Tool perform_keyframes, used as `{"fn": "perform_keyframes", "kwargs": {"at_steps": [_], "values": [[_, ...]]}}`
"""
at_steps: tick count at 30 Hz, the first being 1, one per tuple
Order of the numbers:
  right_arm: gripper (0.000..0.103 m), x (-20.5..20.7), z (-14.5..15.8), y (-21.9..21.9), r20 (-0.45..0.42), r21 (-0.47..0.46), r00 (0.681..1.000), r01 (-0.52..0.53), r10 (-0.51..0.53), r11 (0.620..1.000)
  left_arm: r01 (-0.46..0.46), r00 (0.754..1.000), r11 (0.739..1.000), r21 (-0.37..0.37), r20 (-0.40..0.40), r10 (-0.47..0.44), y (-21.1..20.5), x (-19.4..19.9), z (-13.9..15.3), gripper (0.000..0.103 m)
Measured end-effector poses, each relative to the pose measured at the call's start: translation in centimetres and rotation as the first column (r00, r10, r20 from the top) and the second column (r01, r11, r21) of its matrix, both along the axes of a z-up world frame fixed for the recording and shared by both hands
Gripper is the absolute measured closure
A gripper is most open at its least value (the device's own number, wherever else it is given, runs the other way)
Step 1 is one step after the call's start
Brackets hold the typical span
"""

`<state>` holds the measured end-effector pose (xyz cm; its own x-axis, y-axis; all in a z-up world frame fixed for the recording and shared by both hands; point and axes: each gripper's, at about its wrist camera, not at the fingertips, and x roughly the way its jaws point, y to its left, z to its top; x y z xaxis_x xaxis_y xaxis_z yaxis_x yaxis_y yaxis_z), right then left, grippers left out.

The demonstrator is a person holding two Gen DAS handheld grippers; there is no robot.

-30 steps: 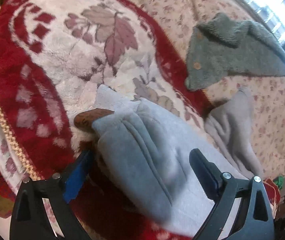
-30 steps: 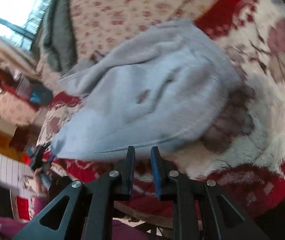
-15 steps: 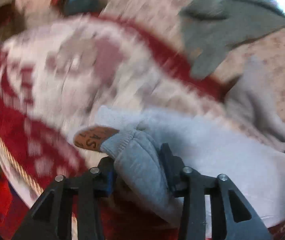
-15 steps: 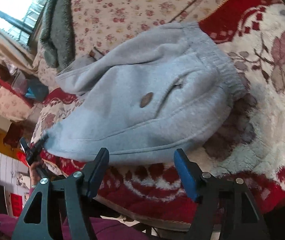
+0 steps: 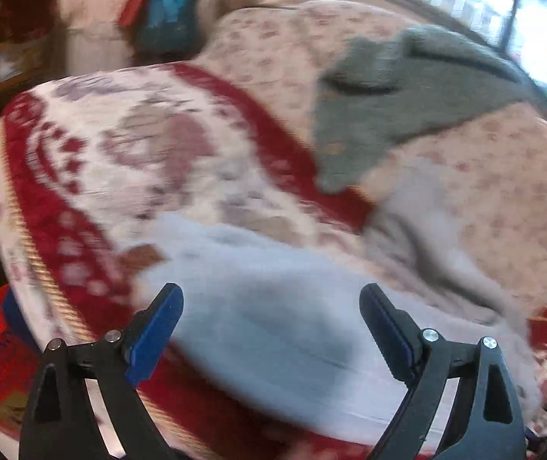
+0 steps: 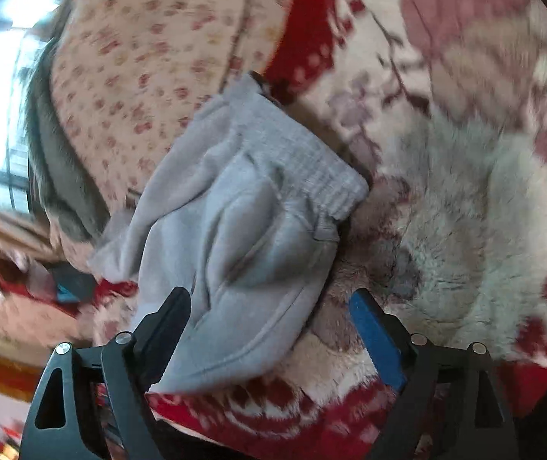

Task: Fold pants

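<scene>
My left gripper (image 5: 271, 308) stands with jaws wide, holding nothing, just above the near edge of the soft light-grey fleece pants (image 5: 273, 306). The pants lie bunched on the red-and-cream plush floral blanket (image 5: 81, 161). My right gripper (image 6: 269, 312) is spread wide too, its fingers either side of the pants' (image 6: 242, 237) lower fold. Beyond the pants lies a grey-green knitted garment (image 5: 388, 107).

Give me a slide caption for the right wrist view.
Open right gripper poised over grey pants lying bunched on a red-and-white floral blanket.
</scene>
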<state>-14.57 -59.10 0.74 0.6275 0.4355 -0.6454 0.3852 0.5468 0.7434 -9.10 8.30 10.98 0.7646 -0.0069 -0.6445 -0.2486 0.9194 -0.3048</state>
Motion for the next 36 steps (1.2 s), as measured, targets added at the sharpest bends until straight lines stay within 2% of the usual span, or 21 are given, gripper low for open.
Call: {"fn": "perform_keyframes", "kwargs": {"at_steps": [3, 5, 6, 8, 9, 10, 13, 15, 17, 20, 21, 23, 25, 26, 31, 34, 36], "values": [[0.013, 1.2, -1.0, -0.1, 0.019, -0.008, 1.000, 0.004, -0.004, 1.000, 0.141, 0.990, 0.990, -0.011, -0.002, -0.141, -4.6, 0.5, 0.1, 0.009], [0.014, 1.9, -1.0, 0.0, 0.066, -0.021, 0.998, 0.000, 0.002, 1.000, 0.238, 0.971, 0.971, -0.023, -0.015, -0.239, -8.5, 1.4, -0.6, 0.009], [0.019, 2.3, -1.3, 0.0, 0.083, -0.011, 0.996, 0.012, -0.011, 1.000, 0.276, 0.960, 0.961, -0.030, -0.026, -0.277, -10.0, 1.6, -1.0, 0.009], [0.038, 3.0, -1.8, 0.4, 0.096, 0.020, 0.995, 0.009, -0.010, 1.000, 0.356, 0.932, 0.933, -0.048, -0.057, -0.358, -13.7, 2.2, -2.2, 0.009], [0.059, 3.4, -1.9, 0.7, 0.096, 0.006, 0.995, -0.001, 0.000, 1.000, 0.388, 0.919, 0.920, -0.049, -0.061, -0.390, -15.0, 2.3, -2.6, 0.009], [0.073, 3.7, -1.8, 1.0, 0.096, -0.018, 0.995, -0.013, 0.014, 1.000, 0.416, 0.906, 0.909, -0.042, -0.075, -0.418, -16.5, 2.3, -3.1, 0.009], [0.082, 2.8, 0.2, 1.7, 0.145, -0.097, 0.988, -0.036, 0.050, 0.995, 0.472, 0.871, 0.880, -0.057, -0.128, -0.475, -19.6, 2.3, -4.7, 0.009], [0.083, 1.8, 1.9, 1.9, 0.174, -0.148, 0.982, -0.052, 0.078, 0.988, 0.495, 0.854, 0.866, -0.071, -0.146, -0.500, -20.7, 2.1, -5.5, 0.009], [0.083, 0.7, 2.5, 2.0, 0.179, -0.161, 0.980, -0.058, 0.087, 0.985, 0.503, 0.848, 0.862, -0.065, -0.158, -0.506, -21.4, 1.9, -6.3, 0.009], [0.083, 0.4, 0.8, 2.5, 0.092, -0.209, 0.991, -0.078, 0.099, 0.975, 0.504, 0.839, 0.861, -0.072, -0.196, -0.507, -21.5, 2.0, -8.0, 0.009], [0.080, 0.5, -0.2, 2.4, 0.056, -0.201, 0.994, -0.084, 0.097, 0.976, 0.509, 0.837, 0.858, -0.067, -0.191, -0.512, -21.5, 1.8, -8.0, 0.009], [0.069, 0.3, -0.9, 1.8, 0.030, -0.148, 0.997, -0.060, 0.065, 0.987, 0.528, 0.829, 0.848, -0.055, -0.187, -0.528, -21.3, 1.8, -7.5, 0.009], [0.037, -0.5, 0.0, 0.9, 0.027, -0.147, 0.999, -0.041, 0.045, 0.988, 0.523, 0.837, 0.851, -0.046, -0.162, -0.523, -20.5, 2.1, -6.7, 0.009], [0.032, -0.7, 0.7, 0.7, 0.035, -0.175, 0.998, -0.039, 0.045, 0.984, 0.519, 0.841, 0.854, -0.044, -0.154, -0.519, -20.1, 2.4, -6.3, 0.009], [0.030, -0.6, 5.4, 1.1, 0.075, -0.335, 0.989, -0.093, 0.125, 0.938, 0.450, 0.881, 0.891, -0.064, -0.134, -0.454, -16.8, 5.3, -4.4, 0.008], [0.028, 1.3, 6.8, 2.8, 0.098, -0.361, 0.976, -0.146, 0.193, 0.921, 0.406, 0.903, 0.910, -0.077, -0.115, -0.413, -14.9, 7.5, -2.9, 0.008], [0.027, 3.0, 7.4, 4.3, 0.095, -0.383, 0.961, -0.204, 0.258, 0.901, 0.388, 0.916, 0.920, -0.057, -0.092, -0.392, -13.9, 9.0, -1.5, 0.008]]}}
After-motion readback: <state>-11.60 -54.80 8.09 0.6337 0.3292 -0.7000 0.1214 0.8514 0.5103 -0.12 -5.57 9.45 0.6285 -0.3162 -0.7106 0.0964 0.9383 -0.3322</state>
